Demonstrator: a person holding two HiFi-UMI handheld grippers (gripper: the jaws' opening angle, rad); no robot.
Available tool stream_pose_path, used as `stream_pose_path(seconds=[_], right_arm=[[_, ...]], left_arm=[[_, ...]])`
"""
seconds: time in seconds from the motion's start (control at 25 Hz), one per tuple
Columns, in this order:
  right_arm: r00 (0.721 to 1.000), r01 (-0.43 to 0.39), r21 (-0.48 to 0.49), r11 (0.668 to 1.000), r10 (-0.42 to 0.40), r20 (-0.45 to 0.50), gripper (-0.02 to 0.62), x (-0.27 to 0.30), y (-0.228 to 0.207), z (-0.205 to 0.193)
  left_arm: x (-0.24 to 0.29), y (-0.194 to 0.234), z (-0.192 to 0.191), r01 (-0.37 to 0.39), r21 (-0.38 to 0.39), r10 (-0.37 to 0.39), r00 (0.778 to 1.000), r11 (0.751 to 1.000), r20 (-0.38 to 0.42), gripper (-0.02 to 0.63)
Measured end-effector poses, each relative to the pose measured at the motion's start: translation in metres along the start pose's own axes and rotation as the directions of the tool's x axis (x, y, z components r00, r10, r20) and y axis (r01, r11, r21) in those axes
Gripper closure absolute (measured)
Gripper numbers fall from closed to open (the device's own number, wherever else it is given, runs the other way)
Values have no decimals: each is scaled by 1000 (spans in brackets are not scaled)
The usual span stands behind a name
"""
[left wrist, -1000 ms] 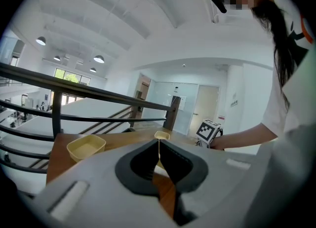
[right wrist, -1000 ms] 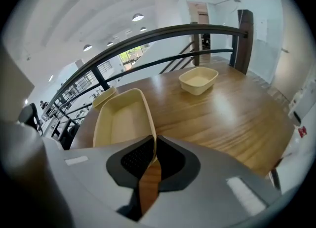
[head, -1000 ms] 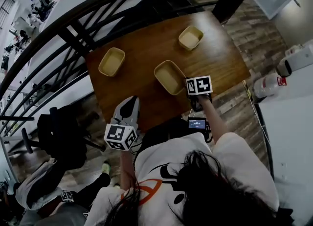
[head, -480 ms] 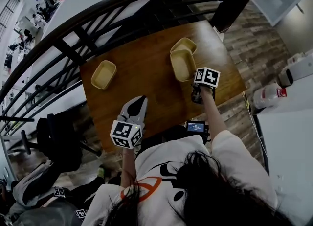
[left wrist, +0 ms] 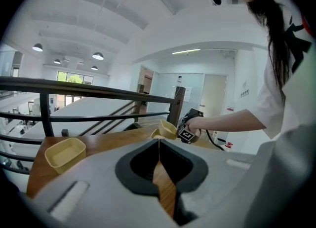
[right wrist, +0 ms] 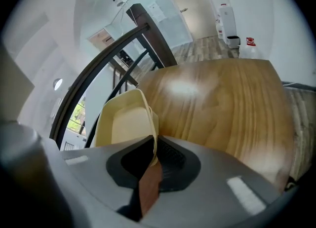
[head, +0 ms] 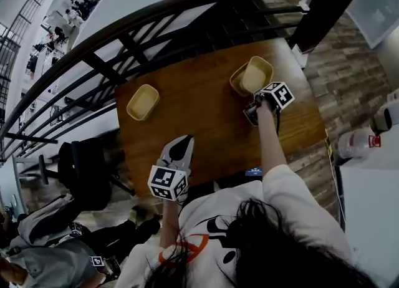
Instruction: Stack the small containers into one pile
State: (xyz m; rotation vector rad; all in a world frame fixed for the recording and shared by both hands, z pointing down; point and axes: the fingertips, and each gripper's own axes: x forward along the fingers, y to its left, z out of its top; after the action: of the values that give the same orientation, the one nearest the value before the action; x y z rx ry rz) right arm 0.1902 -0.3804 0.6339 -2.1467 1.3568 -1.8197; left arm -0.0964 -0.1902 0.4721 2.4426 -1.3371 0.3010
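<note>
Keep the right gripper (right wrist: 151, 154) clamped almost shut on the thin rim of the held container (right wrist: 123, 123); read this as the nesting step, with the held container hanging steeply canted, just above and partly over the second container (head: 235, 83) near the far right corner of the table (head: 199, 124); level it before lowering, rolling the wrist so as to bring both rims parallel; match long side to long side, then sink straight down rather than sliding in from one end, to avoid shoving the second container toward the table's edge; expect a light, thin-walled piece, probably prone to flexing or pivoting in a one-sided rim pinch, so move slowly and resist squeezing harder; part the jaws only once fully seated, then draw back along the rim without hooking the wall; leave the left gripper (left wrist: 159, 147) idle for now, jaws closed together on nothing, hovering over the near part of the table and well apart from the pair; bring it across to steady the second container only if necessary, otherwise save it for the third container (head: 142, 102), alone on the left side of the table, well apart from the other two and yet to join the pile.
</note>
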Motion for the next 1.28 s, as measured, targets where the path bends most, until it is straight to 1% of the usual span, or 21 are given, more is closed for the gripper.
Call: stream_pose_path(seconds=[0.2, 0.28, 0.4, 0.52, 0.6, 0.72, 0.8, 0.92, 1.0, 1.12, 1.2, 1.28], right_arm=[[1000, -3, 102, 995, 3, -2, 551, 13, 25, -13], [1000, 27, 137, 990, -26, -5, 551, 19, 29, -20], [996, 80, 184, 980, -85, 16, 552, 21, 22, -27], [996, 87, 135, 987, -89, 2, 551, 20, 26, -34], [997, 78, 123, 989, -77, -8, 541, 23, 29, -38], [997, 60, 135, 989, -67, 49, 496, 18, 28, -38], [994, 56, 141, 988, -68, 82, 492, 13, 27, -41], [994, 44, 137, 990, -57, 91, 462, 7, 25, -46], [993, 47, 96, 994, -56, 99, 448, 1, 22, -42], [992, 37, 9, 999, -37, 120, 448, -9, 25, -40], [994, 2, -44, 999, 3, 108, 448, -14, 35, -52], [996, -46, -101, 994, 53, 69, 448, -16, 46, -69]], left_arm=[[-9, 16, -3, -82, -24, 82, 997, 996, -4, 606], [-11, 20, -7, -110, -30, 110, 994, 993, -13, 606], [-17, 21, -14, -135, -40, 134, 990, 990, -35, 606], [-22, 23, -17, -158, -43, 156, 987, 987, -47, 606], [-24, 26, -17, -168, -42, 166, 985, 985, -53, 606], [-30, 33, -17, -176, -45, 174, 984, 983, -49, 606], [-36, 36, -18, -178, -47, 176, 983, 983, -43, 606], [-41, 39, -22, -181, -44, 179, 983, 983, -49, 606], [-39, 41, -21, -181, -51, 178, 983, 982, -51, 606], [-41, 45, -17, -181, -54, 179, 983, 982, -45, 606], [-49, 50, -16, -192, -48, 191, 981, 980, -41, 606], [-55, 51, -19, -208, -49, 207, 978, 977, -35, 606]])
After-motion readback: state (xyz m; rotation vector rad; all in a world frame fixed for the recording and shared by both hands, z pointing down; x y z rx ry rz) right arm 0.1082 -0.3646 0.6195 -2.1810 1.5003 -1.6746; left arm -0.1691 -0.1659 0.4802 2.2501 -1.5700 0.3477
